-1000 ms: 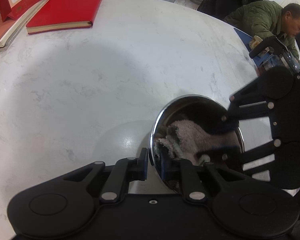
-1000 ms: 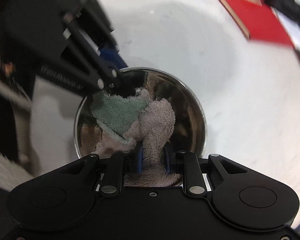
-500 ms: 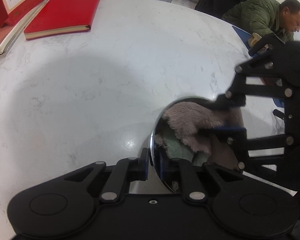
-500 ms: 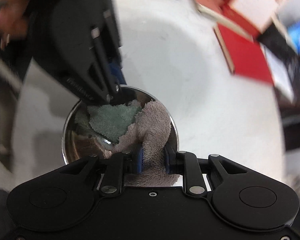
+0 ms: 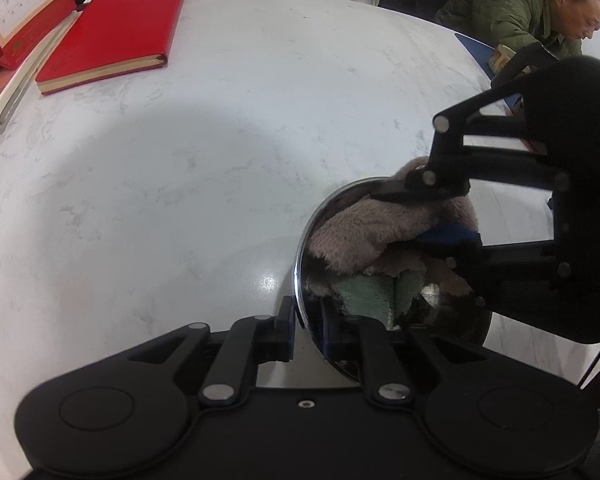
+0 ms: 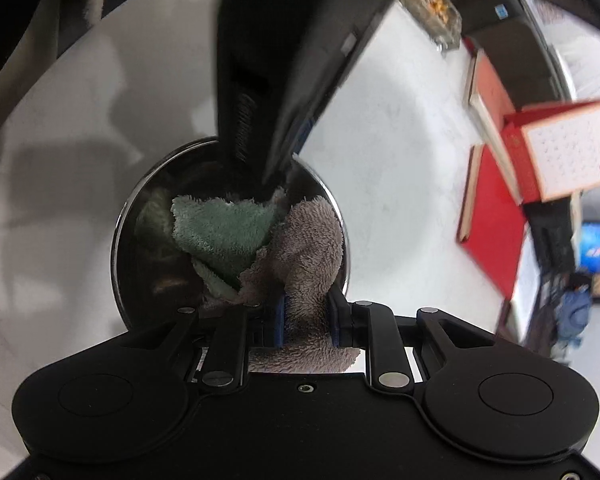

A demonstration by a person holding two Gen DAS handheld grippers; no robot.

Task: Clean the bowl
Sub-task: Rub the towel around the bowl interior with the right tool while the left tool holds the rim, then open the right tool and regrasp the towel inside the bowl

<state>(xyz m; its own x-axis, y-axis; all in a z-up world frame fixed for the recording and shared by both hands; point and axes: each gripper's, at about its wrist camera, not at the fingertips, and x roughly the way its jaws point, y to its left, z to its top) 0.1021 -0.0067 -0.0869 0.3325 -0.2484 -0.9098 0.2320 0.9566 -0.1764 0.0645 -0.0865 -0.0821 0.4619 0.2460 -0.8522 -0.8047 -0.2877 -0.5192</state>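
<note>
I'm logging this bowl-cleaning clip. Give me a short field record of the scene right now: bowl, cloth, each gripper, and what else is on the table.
bowl: steel bowl on the white marble table
cloth: pink-and-green towel bunched inside the bowl
left gripper: jaws clamped on the bowl's rim
right gripper: jaws shut on the towel's pink part
other items: red notebook, desk calendar at the table's far edge

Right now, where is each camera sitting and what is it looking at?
Left wrist: sits on the left gripper, which pinches the steel bowl by its rim; looks down across the white table to a red notebook.
Right wrist: sits on the right gripper, clamped on the cloth; looks down into the bowl.
Both show bowl, cloth, table, notebook and the other gripper.
</note>
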